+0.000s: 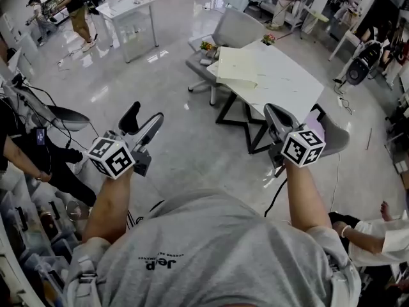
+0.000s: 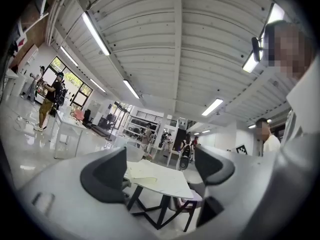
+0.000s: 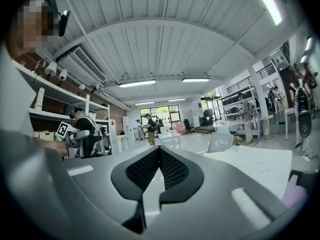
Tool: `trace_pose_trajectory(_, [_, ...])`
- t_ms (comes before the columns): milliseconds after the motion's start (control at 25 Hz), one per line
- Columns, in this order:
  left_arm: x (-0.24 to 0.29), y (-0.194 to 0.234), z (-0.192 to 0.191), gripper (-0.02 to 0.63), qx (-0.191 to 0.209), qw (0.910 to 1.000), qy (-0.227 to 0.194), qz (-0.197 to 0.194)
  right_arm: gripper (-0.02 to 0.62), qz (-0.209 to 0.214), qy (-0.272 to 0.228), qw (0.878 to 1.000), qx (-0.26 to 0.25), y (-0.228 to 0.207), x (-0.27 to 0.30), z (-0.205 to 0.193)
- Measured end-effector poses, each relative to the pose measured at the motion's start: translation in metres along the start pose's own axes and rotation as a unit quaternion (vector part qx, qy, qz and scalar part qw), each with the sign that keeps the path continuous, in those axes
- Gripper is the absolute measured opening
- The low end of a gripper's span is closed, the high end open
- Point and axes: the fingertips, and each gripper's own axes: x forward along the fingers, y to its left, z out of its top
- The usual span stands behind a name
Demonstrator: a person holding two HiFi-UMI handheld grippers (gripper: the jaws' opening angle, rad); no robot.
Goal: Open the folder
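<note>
Fingers (image 2: 106, 176) apart on the left gripper (image 1: 144, 118), nothing between; pressed together and empty on the right gripper (image 1: 271, 111). Approach step only: folder (image 1: 238, 65) seemingly shut, flat on the white table (image 1: 294, 85), well ahead. Next: close in, catch the cover's edge.

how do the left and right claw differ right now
Left claw has its jaws wide apart; right claw has them pressed together. The table with the folder shows through the left claw's gap; the right claw leaves no gap. Both are empty, held level, short of the table.
</note>
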Motion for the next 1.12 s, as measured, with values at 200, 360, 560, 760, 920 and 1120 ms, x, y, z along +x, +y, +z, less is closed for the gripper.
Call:
trace_pose_trajectory(200, [0.029, 0.007, -0.010, 0.453, -0.004, 0.9999, 0.010, -0.011, 0.003, -0.017, 0.005, 1.000, -0.001, -0.027, 0.009, -0.004])
trace_pose_trajectory(360, [0.068, 0.032, -0.021, 0.453, -0.010, 0.9993, 0.013, -0.034, 0.003, -0.040, 0.011, 0.999, -0.001, -0.054, 0.031, -0.010])
trace_pose_trajectory(560, [0.138, 0.089, -0.022, 0.453, -0.023, 0.9972, 0.020, -0.069, 0.003, -0.077, 0.011, 0.997, -0.010, -0.092, 0.085, -0.007])
trace_pose_trajectory(760, [0.225, 0.158, -0.010, 0.451, -0.019, 0.9924, 0.025, -0.119, 0.003, -0.123, 0.003, 0.992, -0.012, -0.134, 0.158, 0.002])
trace_pose_trajectory(920, [0.285, 0.200, 0.009, 0.453, -0.019, 0.9866, 0.036, -0.158, 0.003, -0.157, 0.002, 0.988, -0.016, -0.161, 0.205, 0.022])
trace_pose_trajectory(1120, [0.349, 0.245, 0.019, 0.451, -0.024, 0.9806, 0.044, -0.189, 0.003, -0.183, 0.003, 0.983, -0.021, -0.190, 0.260, 0.039])
